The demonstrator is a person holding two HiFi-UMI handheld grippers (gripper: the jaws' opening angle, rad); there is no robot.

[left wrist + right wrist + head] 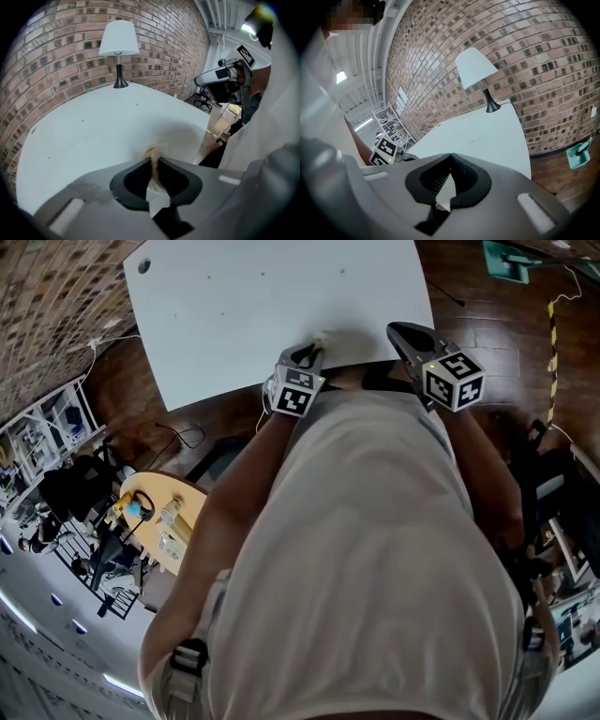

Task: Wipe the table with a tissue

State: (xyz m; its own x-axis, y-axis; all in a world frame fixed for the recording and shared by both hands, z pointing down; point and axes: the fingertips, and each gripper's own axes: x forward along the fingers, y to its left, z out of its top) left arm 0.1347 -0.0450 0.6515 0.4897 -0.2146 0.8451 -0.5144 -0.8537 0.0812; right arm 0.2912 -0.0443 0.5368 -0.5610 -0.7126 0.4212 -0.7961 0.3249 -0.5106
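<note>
The white table (pixel 234 306) fills the top of the head view. My left gripper (pixel 312 350) points down at the table's near edge, shut on a crumpled tissue (pixel 324 337). In the left gripper view the tissue (pixel 152 155) is pinched between the jaw tips: its front end looks brownish and rests on the table (pixel 93 136), and a white tail hangs back between the jaws. My right gripper (pixel 405 332) hovers over the near right corner of the table. Its jaw tips meet (pixel 450 155) with nothing between them, and it also shows at the upper right of the left gripper view (pixel 219 75).
A white-shaded lamp (pixel 119 46) stands at the table's far end against a brick wall (pixel 56 61). The person's torso (pixel 375 568) hides the near floor. A round wooden stand (pixel 161 512) with small objects is at the lower left. A teal dustpan (pixel 511 259) lies on the wood floor.
</note>
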